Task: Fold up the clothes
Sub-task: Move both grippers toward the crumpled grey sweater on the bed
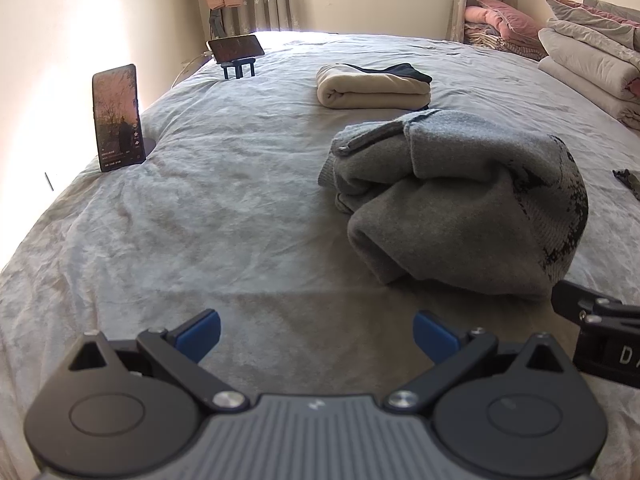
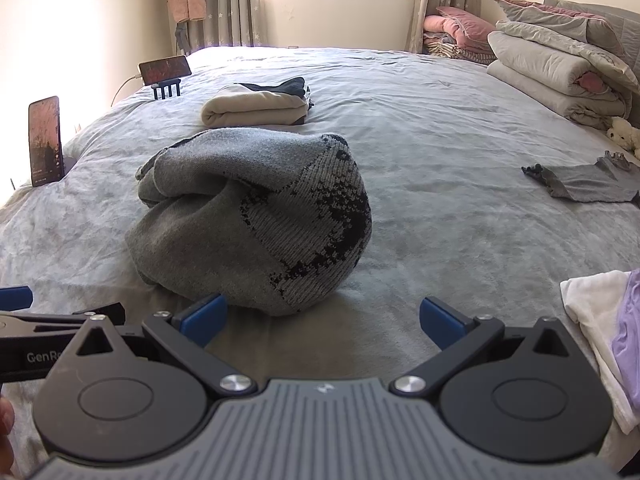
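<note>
Sweater (image 2: 256, 224): a thick grey knit with a black speckled pattern, seen bundled into a rounded heap on the near middle of the bed, just beyond both grippers.
Left gripper (image 1: 316, 334): blue pads are held wide apart over bare sheet; nothing is gripped.
Right gripper (image 2: 324, 318): jaws are spread apart, empty; its left pad is seen just short of the sweater's near edge.
Bed (image 1: 200, 220): covered by a wrinkled, soft grey sheet.
Folded pile (image 1: 374, 88): cream fabric is rolled smooth over a dark garment, far behind the sweater.
Phones: one (image 1: 117, 117) is stood upright at the left edge, another (image 1: 236, 47) is propped sideways farther back.
Right view only: a flat grey cloth (image 2: 580, 184) and white and lilac fabric (image 2: 600, 320) are shown at right.
</note>
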The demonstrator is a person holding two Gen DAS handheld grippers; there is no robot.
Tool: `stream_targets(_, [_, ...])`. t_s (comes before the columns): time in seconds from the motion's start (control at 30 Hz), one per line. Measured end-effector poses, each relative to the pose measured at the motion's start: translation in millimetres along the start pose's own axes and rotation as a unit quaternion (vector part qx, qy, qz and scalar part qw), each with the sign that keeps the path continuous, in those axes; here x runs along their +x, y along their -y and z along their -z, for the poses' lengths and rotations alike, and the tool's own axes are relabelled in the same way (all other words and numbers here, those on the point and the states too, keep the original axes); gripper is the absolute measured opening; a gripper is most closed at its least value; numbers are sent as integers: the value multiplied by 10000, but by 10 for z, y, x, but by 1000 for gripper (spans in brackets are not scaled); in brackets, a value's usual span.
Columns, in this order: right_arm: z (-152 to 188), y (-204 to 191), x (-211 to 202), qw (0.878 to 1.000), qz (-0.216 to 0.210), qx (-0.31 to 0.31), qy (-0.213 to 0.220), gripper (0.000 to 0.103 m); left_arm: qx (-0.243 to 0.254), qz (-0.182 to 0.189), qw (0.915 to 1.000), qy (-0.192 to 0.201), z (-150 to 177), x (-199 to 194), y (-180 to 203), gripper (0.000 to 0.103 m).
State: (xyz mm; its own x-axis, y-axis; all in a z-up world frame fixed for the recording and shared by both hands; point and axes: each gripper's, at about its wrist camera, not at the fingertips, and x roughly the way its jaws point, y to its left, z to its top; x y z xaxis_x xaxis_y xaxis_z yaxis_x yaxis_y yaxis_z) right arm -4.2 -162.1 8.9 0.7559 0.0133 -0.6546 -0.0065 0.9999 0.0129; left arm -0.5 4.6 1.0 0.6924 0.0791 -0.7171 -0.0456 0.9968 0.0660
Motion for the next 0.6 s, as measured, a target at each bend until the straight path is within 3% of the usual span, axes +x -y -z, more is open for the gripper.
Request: stream_targets(0.6, [3, -5, 11, 10000, 6, -8, -13, 103, 10, -51, 10000, -3, 13, -2, 19, 103])
